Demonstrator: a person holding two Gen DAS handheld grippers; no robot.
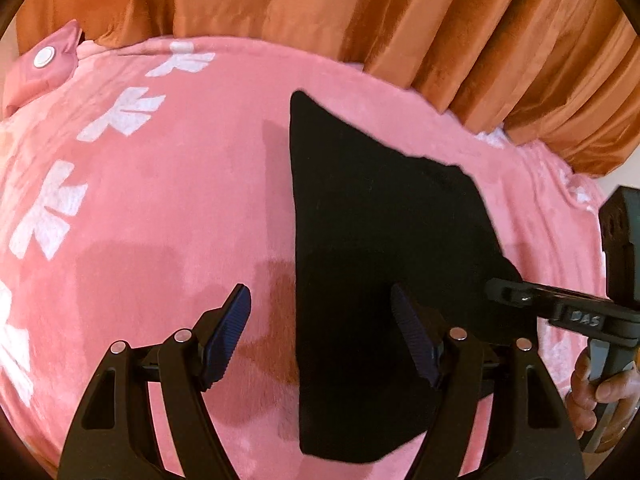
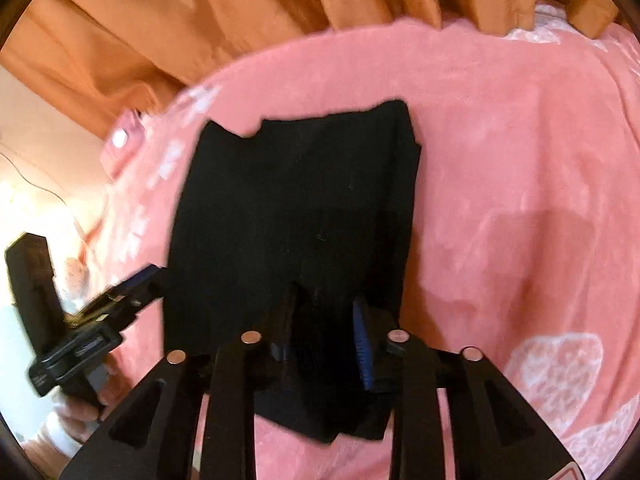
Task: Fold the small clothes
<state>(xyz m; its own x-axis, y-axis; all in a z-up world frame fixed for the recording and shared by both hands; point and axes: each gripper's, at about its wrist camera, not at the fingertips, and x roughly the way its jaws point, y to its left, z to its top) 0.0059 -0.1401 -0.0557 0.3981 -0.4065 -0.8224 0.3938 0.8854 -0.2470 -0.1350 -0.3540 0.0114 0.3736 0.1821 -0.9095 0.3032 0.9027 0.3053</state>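
**Inspector:** Where is the garment located, and what is its condition?

**Assessor:** A black garment [image 1: 380, 240] is laid on the pink blanket [image 1: 180, 200], in front of the orange curtain [image 1: 440, 20]. It appears already folded lengthwise, with one long straight edge on the left side; the exact type cannot be determined, the cloth being too dark for seams to be read.

**Inspector:** State of the tools?

**Assessor:** The left gripper [image 1: 320, 332] is held with its fingers spread wide above the near left edge, nothing gripped. The right gripper [image 2: 324, 344] is closed onto the near hem, with cloth bunched between its fingers [image 2: 362, 340].

**Inspector:** Handling properties?

**Assessor:** The fabric is judged light, limp and non-fragile; it would sag and drag rather than keep its shape. A grip is recommended at the corners of the near hem, both layers taken together, so that the fold is carried evenly and no layer slips
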